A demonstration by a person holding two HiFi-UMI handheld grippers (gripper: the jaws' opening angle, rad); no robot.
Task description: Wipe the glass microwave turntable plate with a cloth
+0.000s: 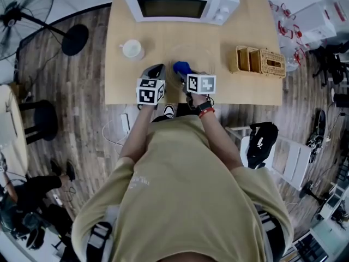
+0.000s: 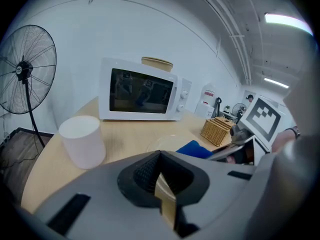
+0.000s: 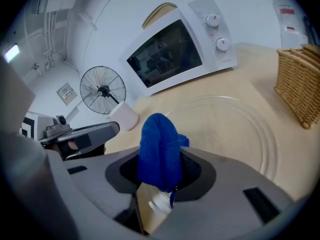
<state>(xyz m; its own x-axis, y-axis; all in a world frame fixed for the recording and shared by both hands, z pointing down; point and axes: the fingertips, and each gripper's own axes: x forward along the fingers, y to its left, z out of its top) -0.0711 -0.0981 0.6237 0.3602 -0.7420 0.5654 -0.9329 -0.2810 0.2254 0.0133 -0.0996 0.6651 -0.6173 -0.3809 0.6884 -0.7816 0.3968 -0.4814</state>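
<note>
1. Nearest the head camera is the person's beige T-shirt (image 1: pixel 180 190), with both forearms reaching forward to the near edge of a light wooden table (image 1: pixel 251 89).
2. The left gripper (image 1: pixel 157 69) sits at that near edge. In its own view its jaws are pressed together with nothing between them.
3. The right gripper (image 1: pixel 188 79) is just beside it. Its jaws are clamped on a blue cloth (image 3: pixel 159 151), which stands up out of them as a rounded bunch.
4. In the head view the blue cloth (image 1: pixel 181 67) lies just beyond the two marker cubes.
5. The glass turntable plate (image 3: pixel 235 129) lies flat on the table just ahead of the cloth. It is in front of the microwave, between the cup and the basket.
6. The plate is clear and only its rings and rim show. Whether the cloth touches it cannot be told.
7. A white microwave (image 1: pixel 180 1) stands at the far edge of the table with its door shut; a pale object rests on its top.
8. A white cup (image 1: pixel 132 49) stands upright left of the plate, ahead of the left gripper.
9. A wicker basket (image 1: pixel 260 60) sits to the right, well apart from the cloth.
10. A pedestal fan (image 1: pixel 22 10) stands on the wood floor off the table's left side.
11. A dark watch and a red band (image 1: pixel 205 109) circle the right wrist.
</note>
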